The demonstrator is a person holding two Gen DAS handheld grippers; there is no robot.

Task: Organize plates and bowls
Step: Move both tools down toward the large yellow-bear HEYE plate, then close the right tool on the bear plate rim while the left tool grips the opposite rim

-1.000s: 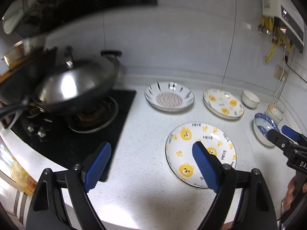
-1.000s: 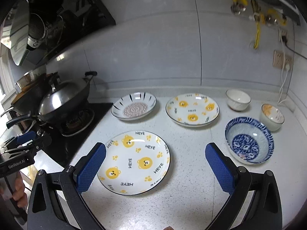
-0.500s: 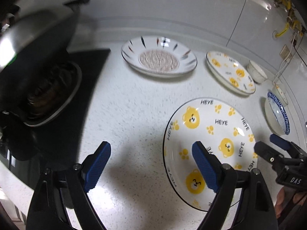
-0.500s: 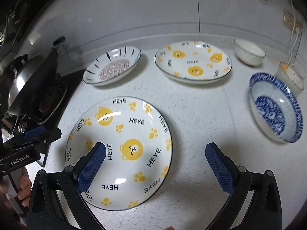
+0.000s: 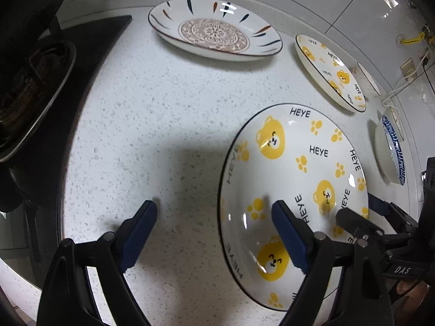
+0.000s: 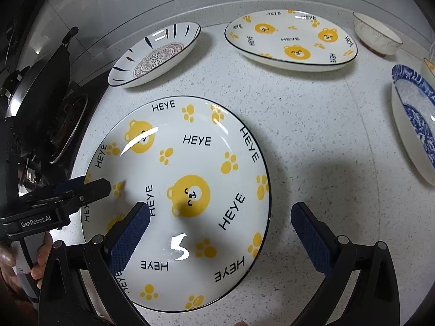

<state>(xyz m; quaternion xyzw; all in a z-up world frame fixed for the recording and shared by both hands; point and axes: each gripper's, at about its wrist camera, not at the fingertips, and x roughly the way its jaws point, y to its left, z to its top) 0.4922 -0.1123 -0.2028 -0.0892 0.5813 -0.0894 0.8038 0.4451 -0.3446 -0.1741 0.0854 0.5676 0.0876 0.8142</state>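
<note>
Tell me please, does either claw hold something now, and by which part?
Nothing is held. Both the left claw and the right claw are open, each straddling an edge of the near bear plate.

The left gripper (image 5: 214, 225) fills the lower frame with its blue-padded jaws spread wide over the speckled white countertop (image 5: 152, 114). Its right finger sits over the left rim of the near bear-print plate (image 5: 293, 168), lower right. The right gripper (image 5: 361, 217) reaches in from the right edge over that plate's right rim. A mandala-patterned plate (image 5: 214, 32) lies top centre, a second bear-print plate (image 5: 330, 70) upper right, a blue-patterned bowl (image 5: 391, 152) at right, and a stove (image 5: 38, 87) on the left.
</note>
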